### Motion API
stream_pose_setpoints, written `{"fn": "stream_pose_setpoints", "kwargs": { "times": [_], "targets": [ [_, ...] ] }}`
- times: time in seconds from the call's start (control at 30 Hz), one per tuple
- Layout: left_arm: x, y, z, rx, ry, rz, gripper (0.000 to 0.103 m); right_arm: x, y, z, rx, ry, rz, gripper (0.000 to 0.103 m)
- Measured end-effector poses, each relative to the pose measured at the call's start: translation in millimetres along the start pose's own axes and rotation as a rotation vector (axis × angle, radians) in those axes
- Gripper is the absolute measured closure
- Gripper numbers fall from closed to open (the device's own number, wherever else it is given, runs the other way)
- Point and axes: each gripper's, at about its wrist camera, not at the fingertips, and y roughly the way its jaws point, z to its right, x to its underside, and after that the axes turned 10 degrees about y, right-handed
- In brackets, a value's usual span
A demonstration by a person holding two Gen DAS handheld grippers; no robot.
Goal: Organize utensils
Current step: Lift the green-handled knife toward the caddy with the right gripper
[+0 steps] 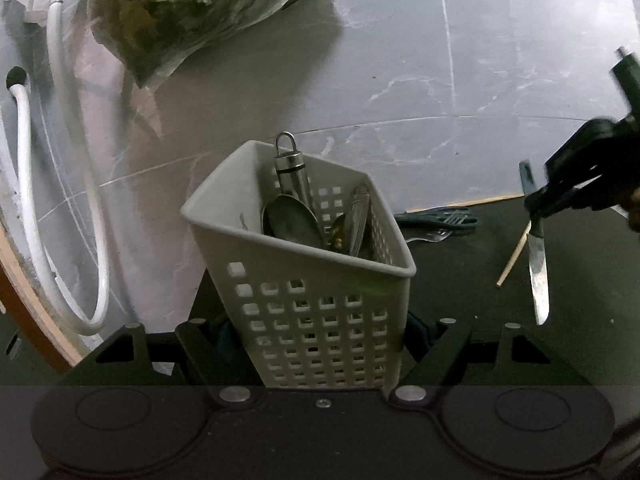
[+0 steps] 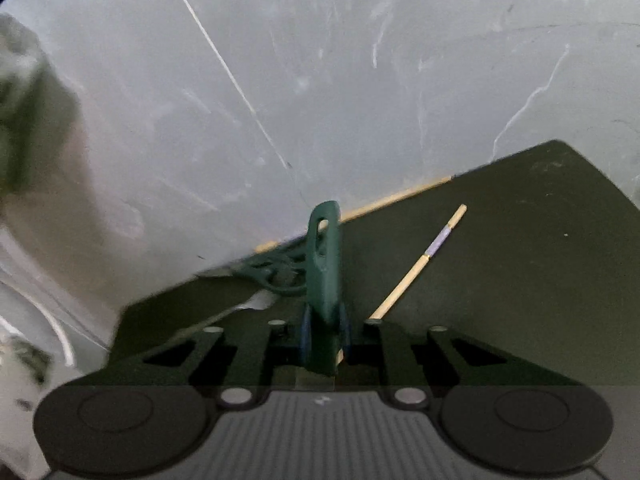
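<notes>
Left wrist: jaws clamped around white basket; right jaws gripping green-handled knife.

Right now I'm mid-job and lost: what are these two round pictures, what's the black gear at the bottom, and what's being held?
There is no robot arm: a person carries a two-finger gripper in each hand, and each picture comes from a camera on one gripper, looking along its fingers.

In the left camera's view, the left gripper clamps a white perforated basket already holding spoons.

In the right camera's view, the right gripper is shut on a green-handled knife; the left view shows its blade hanging down.

On the dark tabletop lie a chopstick and forks.
</notes>
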Motion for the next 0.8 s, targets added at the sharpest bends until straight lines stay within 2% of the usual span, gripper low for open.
{"fn": "stream_pose_setpoints", "kwargs": {
  "times": [0.17,0.33,0.43,0.5,0.8],
  "targets": [
    [1.4,-3.8,4.8,0.031,0.023,0.018,0.024,10.3,-42.5,-18.9,-0.096,-0.093,0.089,0.092],
    [3.3,-7.2,7.1,0.053,0.035,0.03,0.024,15.4,-48.6,-24.6,-0.111,-0.098,0.092,0.093],
    [5.0,-8.3,7.0,0.058,0.037,0.033,0.024,19.1,-50.9,-26.6,-0.119,-0.104,0.097,0.103],
    [5.6,-8.8,6.8,0.06,0.038,0.035,0.024,22.0,-57.8,-30.7,-0.131,-0.128,0.113,0.103],
    [7.0,-9.5,6.3,0.063,0.041,0.038,0.024,28.7,-47.2,-21.0,-0.073,-0.154,0.033,0.101]
  ]
}}
